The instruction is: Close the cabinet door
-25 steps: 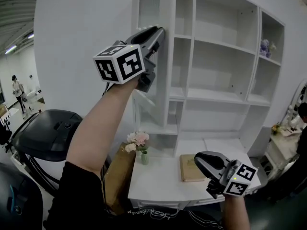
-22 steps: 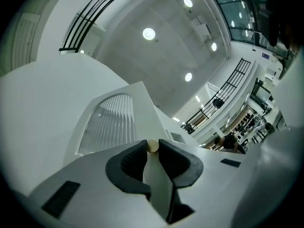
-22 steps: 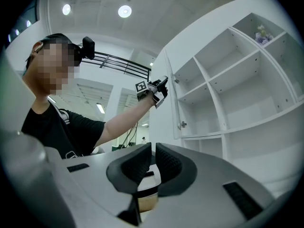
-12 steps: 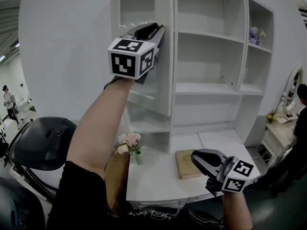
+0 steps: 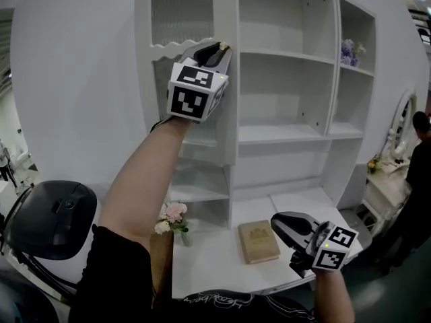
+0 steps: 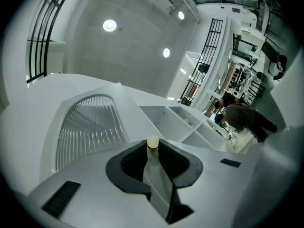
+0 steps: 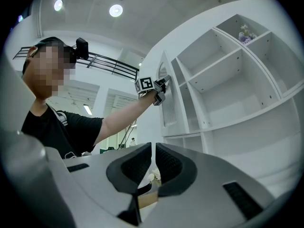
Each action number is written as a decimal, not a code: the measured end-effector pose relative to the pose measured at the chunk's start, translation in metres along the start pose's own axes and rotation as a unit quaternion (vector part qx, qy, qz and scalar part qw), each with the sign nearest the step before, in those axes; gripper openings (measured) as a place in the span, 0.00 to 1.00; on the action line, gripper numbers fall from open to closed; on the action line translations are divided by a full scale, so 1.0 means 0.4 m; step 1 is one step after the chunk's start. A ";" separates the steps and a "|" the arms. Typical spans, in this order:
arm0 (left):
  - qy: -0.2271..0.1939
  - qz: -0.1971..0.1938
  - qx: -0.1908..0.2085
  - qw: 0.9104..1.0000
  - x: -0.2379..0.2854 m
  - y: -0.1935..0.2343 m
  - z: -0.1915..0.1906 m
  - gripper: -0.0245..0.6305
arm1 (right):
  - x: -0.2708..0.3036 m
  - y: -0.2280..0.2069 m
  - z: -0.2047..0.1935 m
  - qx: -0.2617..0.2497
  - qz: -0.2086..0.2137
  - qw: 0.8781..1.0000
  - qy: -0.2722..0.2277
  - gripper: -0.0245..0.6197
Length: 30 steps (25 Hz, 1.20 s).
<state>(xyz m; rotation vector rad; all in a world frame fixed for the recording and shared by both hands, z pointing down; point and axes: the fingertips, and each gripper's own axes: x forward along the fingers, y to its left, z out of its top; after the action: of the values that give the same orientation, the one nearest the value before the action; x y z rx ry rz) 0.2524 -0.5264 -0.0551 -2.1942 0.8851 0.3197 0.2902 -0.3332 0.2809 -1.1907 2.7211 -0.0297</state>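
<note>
Left gripper [image 5: 217, 51] is up high at the cabinet door [image 5: 168, 25], and in the left gripper view its fingers [image 6: 128, 163] are clamped on a thin white strip with a small cream knob [image 6: 152, 141] at the tip, which I take for the door's handle edge, as best I can judge through this wide lens. The ribbed-glass door lies over the cabinet's left column, beside the open shelves [image 5: 286, 93], looking close to flush. Right gripper [image 5: 288, 224] hangs low over the white bench [image 5: 209, 261], fingers drawn together to a sliver, nothing between them. Just beside it a tan book [image 5: 258, 241] lies flat; a small vase of flowers [image 5: 172, 217] stands at the bench's left
</note>
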 end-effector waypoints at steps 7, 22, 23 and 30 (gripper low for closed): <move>0.010 0.017 0.039 0.999 0.079 0.007 -0.050 0.17 | 0.004 -0.070 -0.004 0.005 -0.012 1.000 -0.006 0.12; 0.051 0.037 0.072 0.995 0.199 0.028 -0.139 0.17 | 0.013 -0.177 -0.043 0.035 -0.020 0.999 -0.011 0.12; 0.056 0.038 0.076 0.995 0.204 0.030 -0.146 0.17 | 0.012 -0.183 -0.049 0.039 -0.022 0.999 -0.011 0.12; 0.071 0.051 0.082 0.993 0.227 0.041 -0.170 0.17 | -0.011 -0.211 -0.047 0.071 -0.034 0.996 -0.035 0.12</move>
<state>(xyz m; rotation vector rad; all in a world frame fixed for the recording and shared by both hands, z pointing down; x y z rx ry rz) 0.3048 -0.6282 -0.0588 -2.0423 1.0663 0.1355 0.3513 -0.3884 0.3073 -1.2188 2.5705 -0.1822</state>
